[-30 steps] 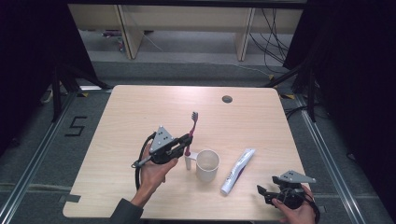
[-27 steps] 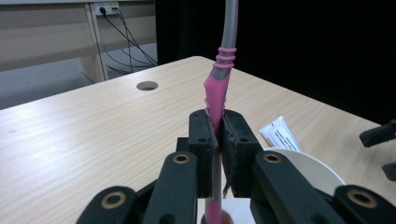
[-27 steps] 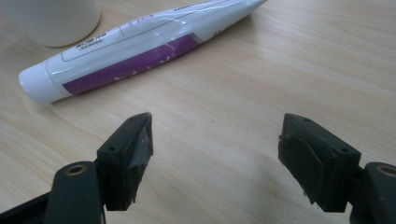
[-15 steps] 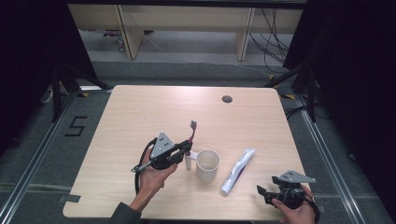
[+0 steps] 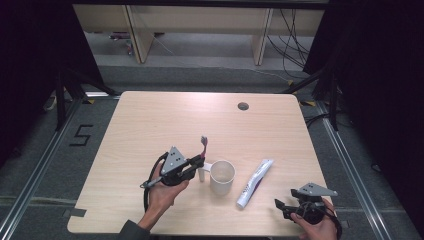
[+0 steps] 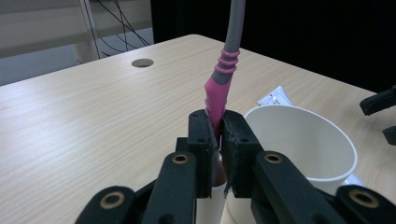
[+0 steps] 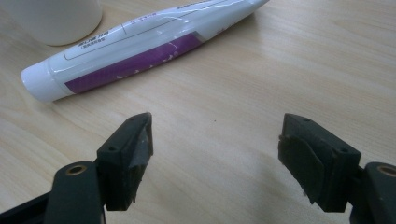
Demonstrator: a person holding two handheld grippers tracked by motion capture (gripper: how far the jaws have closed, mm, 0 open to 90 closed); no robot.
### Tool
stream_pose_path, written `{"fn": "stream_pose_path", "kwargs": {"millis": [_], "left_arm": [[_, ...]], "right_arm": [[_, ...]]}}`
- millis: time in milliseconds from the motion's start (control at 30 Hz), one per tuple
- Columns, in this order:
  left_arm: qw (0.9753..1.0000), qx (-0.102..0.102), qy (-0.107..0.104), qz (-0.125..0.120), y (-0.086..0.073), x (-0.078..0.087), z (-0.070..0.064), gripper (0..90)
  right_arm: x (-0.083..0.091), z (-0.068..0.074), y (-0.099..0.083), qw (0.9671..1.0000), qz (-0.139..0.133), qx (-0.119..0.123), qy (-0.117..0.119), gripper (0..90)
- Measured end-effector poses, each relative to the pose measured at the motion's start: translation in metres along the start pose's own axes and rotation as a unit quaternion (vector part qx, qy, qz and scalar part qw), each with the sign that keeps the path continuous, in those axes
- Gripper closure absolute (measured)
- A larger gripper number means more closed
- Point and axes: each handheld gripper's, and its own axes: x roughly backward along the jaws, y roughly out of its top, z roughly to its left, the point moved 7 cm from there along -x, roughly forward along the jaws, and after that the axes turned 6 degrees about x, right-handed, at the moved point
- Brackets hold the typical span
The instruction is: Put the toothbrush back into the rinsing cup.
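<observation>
My left gripper is shut on a toothbrush with a pink and grey handle. The brush stands nearly upright, head up, just left of a white cup. A white and purple toothpaste tube lies on the table right of the cup, cap toward the near edge. At the near right corner my right gripper is open and holds nothing; it points at the tube's cap end from a short way off.
The light wooden table has a round cable hole near its far edge. Dark floor and a pale shelf frame lie beyond the table. The cup's base stands beyond the tube's cap.
My left gripper has brought the toothbrush down and toward the near edge, closer beside the cup, and the brush now stands more upright. The right gripper has stayed put.
</observation>
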Motion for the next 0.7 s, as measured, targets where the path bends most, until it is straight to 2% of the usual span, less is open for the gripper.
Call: {"fn": "stream_pose_path", "kwargs": {"millis": [33,100,133,167,233,267,300,333,367,500,667,700], "left_arm": [[1.0000,-0.001,0.000,0.000,-0.0006,-0.0003,0.0001,82.1],[1.0000,-0.001,0.000,0.001,-0.0023,-0.0010,0.0005,82.0],[1.0000,-0.001,0.000,0.004,-0.0034,-0.0007,0.0005,82.0],[1.0000,-0.002,0.000,0.005,-0.0038,-0.0008,0.0005,81.8],[1.0000,-0.003,0.000,0.005,-0.0044,-0.0007,0.0006,81.4],[1.0000,-0.003,0.000,0.006,-0.0048,-0.0007,0.0007,81.1],[1.0000,-0.004,0.000,0.006,-0.0053,-0.0007,0.0007,80.7],[1.0000,-0.006,0.003,0.007,-0.0059,-0.0005,0.0008,80.0],[1.0000,-0.006,0.001,0.006,-0.0064,-0.0006,0.0007,79.7],[0.9999,-0.005,0.001,0.009,-0.0086,0.0002,0.0014,78.4],[1.0000,-0.004,0.001,0.002,-0.0061,0.0038,0.0015,70.9],[1.0000,-0.003,0.002,0.000,-0.0049,0.0053,0.0015,68.6]], "right_arm": [[0.0001,0.0002,0.0000,1.0000,0.000,0.000,0.000,27.0],[0.0004,0.0022,-0.0005,0.9998,0.006,-0.017,0.003,27.0],[-0.0012,0.0006,0.0002,1.0000,-0.002,-0.003,0.004,27.0],[-0.0007,-0.0002,-0.0001,1.0000,-0.001,-0.002,-0.002,27.0],[0.0001,0.0000,0.0000,1.0000,0.000,0.000,0.000,27.1],[0.0003,0.0040,-0.0010,0.9996,0.009,-0.025,0.007,27.0],[-0.0003,0.0017,-0.0004,0.9999,0.003,-0.009,0.005,27.0],[-0.0008,0.0023,0.0001,0.9999,-0.002,-0.010,0.005,27.0],[0.0014,0.0026,-0.0009,0.9998,0.009,-0.017,0.000,27.0],[0.0013,0.0021,-0.0012,0.9998,0.009,-0.017,-0.005,27.0],[0.0014,0.0022,-0.0011,0.9998,0.008,-0.017,-0.005,27.0],[0.0007,0.0031,-0.0008,0.9998,0.006,-0.018,0.002,27.0]]}}
